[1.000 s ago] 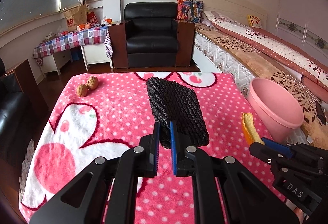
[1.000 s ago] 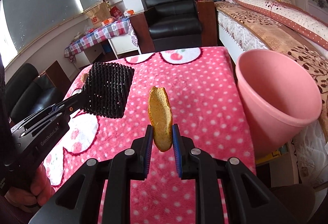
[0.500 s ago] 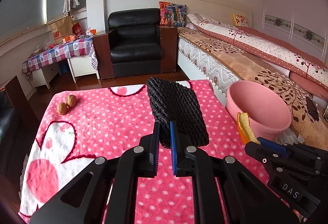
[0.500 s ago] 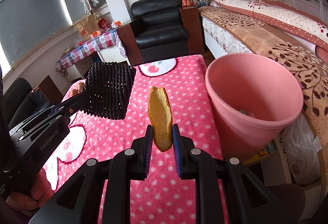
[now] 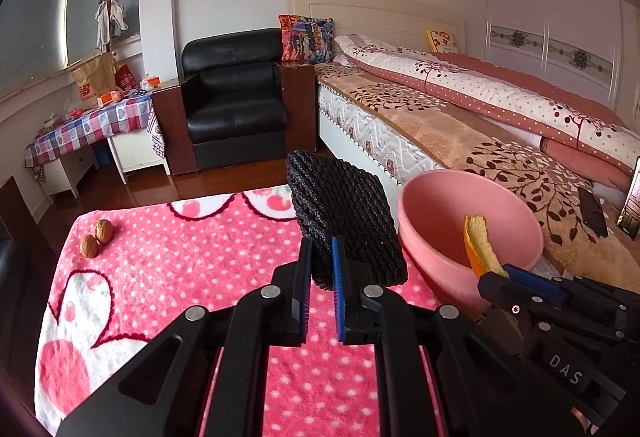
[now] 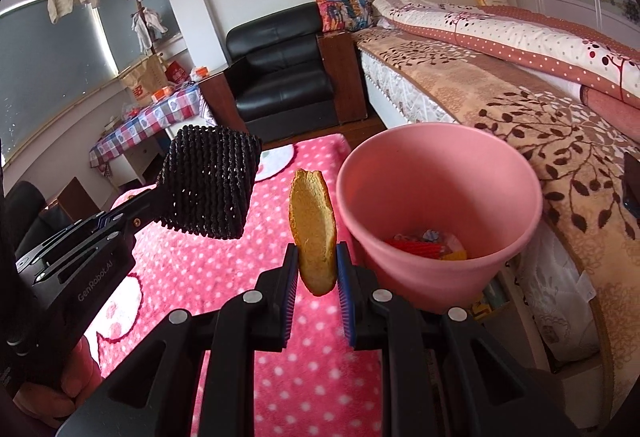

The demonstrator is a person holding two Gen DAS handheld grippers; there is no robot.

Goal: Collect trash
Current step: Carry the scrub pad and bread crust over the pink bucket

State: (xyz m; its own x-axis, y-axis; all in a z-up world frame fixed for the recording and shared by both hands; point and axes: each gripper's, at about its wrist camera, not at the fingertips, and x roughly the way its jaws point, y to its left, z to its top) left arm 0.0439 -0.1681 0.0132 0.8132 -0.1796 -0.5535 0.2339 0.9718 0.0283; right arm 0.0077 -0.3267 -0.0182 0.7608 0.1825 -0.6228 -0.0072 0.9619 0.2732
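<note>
Since a second ago both your hands have swung toward the bin [image 6: 440,205]: it sat at the edge of the views then and now fills the right wrist view from 12 to 4 o'clock, with red and yellow scraps showing at its bottom. Your right gripper [image 6: 317,269] is narrowed on the lower end of the peel [image 6: 312,225], which stands upright just left of the bin's rim, not yet over the mouth. Your left gripper [image 5: 321,269] is nearly closed on the bottom edge of the black mesh [image 5: 340,221], held above the worktop [image 5: 180,277] at about 10 o'clock from the bin. Both pieces look light. The peel seems dry and stiff, so the end grip should hold. The mesh looks soft and springy and may cling to the pads on release. Two walnuts [image 5: 97,237] lie at the worktop's far left.
</note>
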